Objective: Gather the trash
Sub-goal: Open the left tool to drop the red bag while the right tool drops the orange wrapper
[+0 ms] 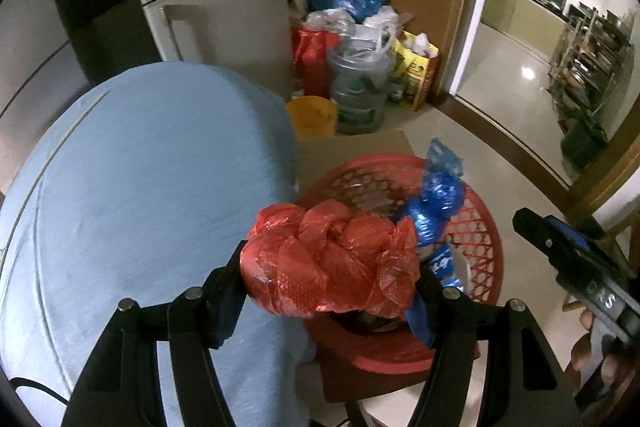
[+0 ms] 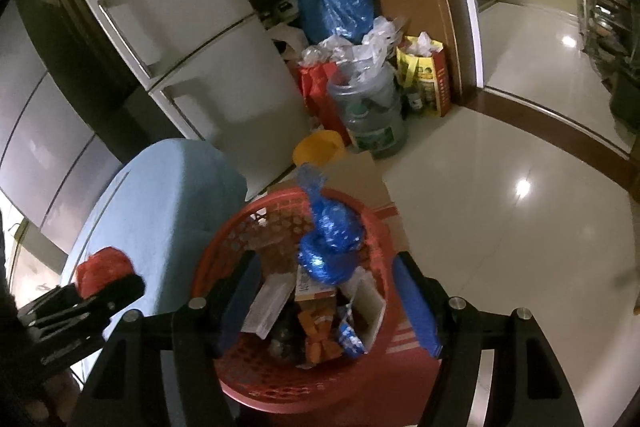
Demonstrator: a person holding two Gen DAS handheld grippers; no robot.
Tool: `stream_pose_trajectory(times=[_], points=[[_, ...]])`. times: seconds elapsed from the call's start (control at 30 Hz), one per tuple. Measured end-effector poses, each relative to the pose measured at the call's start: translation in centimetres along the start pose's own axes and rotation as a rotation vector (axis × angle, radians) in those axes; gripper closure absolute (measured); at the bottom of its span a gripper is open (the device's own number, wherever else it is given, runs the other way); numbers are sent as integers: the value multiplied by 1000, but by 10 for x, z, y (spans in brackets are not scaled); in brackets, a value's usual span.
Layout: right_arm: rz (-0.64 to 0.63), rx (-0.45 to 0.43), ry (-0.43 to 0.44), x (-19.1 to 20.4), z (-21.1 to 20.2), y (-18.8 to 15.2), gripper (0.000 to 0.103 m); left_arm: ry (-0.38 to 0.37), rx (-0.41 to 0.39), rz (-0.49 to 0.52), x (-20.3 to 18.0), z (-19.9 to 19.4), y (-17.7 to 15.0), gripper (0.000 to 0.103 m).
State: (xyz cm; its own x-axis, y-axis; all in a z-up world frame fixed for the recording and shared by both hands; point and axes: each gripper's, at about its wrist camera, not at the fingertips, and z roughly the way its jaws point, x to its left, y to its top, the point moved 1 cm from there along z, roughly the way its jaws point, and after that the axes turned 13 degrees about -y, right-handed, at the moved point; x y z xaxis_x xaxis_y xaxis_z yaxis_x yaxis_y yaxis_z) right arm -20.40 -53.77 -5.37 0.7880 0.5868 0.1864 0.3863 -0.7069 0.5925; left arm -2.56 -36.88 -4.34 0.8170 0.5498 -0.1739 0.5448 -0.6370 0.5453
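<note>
My left gripper [image 1: 330,275] is shut on a knotted red plastic bag [image 1: 332,259] and holds it over the edge between the blue-covered table [image 1: 152,187] and the red trash basket [image 1: 480,239]. The red bag also shows in the right wrist view [image 2: 102,267], held by the left gripper [image 2: 116,285]. My right gripper [image 2: 320,291] is open and empty above the red basket [image 2: 224,239]. A knotted blue plastic bag [image 2: 330,239] lies on top of the cartons and wrappers in the basket; it also shows in the left wrist view [image 1: 436,195].
A white fridge [image 2: 192,67] stands behind the table. A yellow bucket [image 2: 320,147], a clear water jug [image 2: 372,111], red and yellow bags and a big blue bag [image 2: 336,7] crowd the floor by a wooden cabinet. Glossy tile floor [image 2: 500,187] opens to the right.
</note>
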Motion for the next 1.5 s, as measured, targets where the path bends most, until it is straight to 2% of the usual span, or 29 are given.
stream_pose_trajectory(times=[0.17,0.27,0.37,0.47,0.57,0.73,0.8,0.97,1.13,1.5], points=[[9,-8,0,-8,-4,3,31,-35,50,-10,-9,23,6,34],[10,-10,2,-10,-4,2,31,-31,67,-7,-10,30,5,33],[9,-10,2,-10,-5,2,31,-67,93,-22,-9,40,6,31],[6,-12,4,-10,-6,3,31,-65,113,-20,-8,46,7,30],[-1,-18,4,-8,-9,4,31,-66,115,-28,-7,46,7,29],[-9,-29,1,-2,-13,6,31,-72,100,-44,-3,42,6,21],[-13,-28,1,0,-15,6,31,-92,103,-48,-3,41,6,16],[-9,-43,-4,-1,-24,6,31,-177,107,-71,-1,37,10,15],[-16,-49,-10,2,-30,4,31,-155,50,-71,5,18,10,15],[-118,-32,-22,51,-29,-30,30,4,-53,-86,36,-31,-19,15]])
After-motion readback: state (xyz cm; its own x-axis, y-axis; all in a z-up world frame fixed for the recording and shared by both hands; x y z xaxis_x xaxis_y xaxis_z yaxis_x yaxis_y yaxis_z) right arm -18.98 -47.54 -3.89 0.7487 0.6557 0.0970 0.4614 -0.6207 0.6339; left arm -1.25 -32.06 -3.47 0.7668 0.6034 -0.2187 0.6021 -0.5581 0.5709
